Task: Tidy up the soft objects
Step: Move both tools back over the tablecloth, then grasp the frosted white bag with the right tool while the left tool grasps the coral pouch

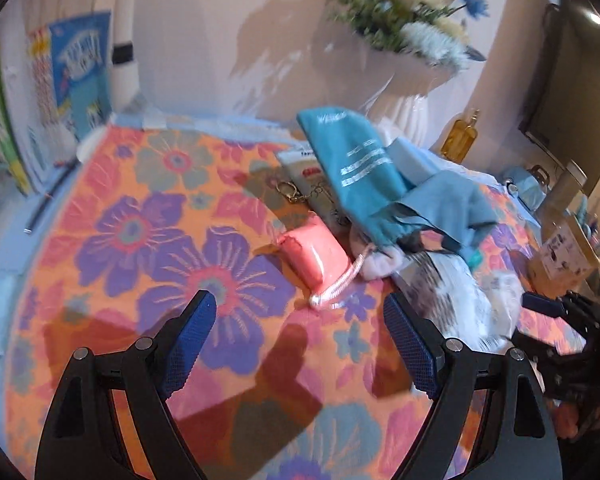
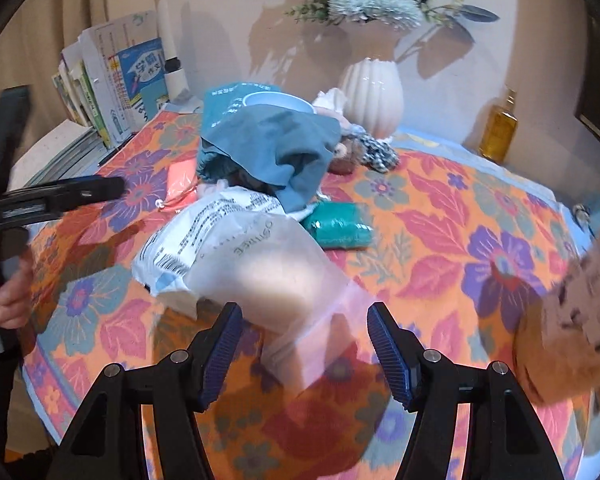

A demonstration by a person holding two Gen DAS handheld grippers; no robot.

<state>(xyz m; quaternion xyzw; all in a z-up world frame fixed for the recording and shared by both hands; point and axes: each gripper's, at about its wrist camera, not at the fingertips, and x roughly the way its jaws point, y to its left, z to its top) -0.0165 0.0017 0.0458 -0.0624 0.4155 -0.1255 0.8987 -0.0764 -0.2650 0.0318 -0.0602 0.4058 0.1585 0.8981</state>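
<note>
While both tools hang above the flowered tablecloth [image 2: 480, 208] with nothing in them, the work reads as an approach, no soft thing picked yet.

Left gripper [image 1: 300, 344]: jaws spread wide and empty, aimed down at bare cloth, near the pink pouch [image 1: 314, 252].

Right gripper [image 2: 304, 344]: jaws apart and gripping nothing, though the translucent end of the white plastic bag [image 2: 236, 256] lies just between and ahead of its tips; contact cannot be told through the blur.

Soft things: heaped mid-table. A teal drawstring bag [image 2: 268, 148] drapes over the pile, the white plastic bag leans at its front, a green bundle [image 2: 338, 226] lies just beside it, and a small plush toy [image 2: 364, 148] sits near the white vase [image 2: 374, 94].

Step in hand: judged as reaching in to choose a first item.

Next move calls for: lowering the right tips round the bag's loose end and closing on a fold, since slack film may slip; the left could take the pouch by its cord [image 1: 338, 286].

Risk: dragging the heap toward the vase.
</note>
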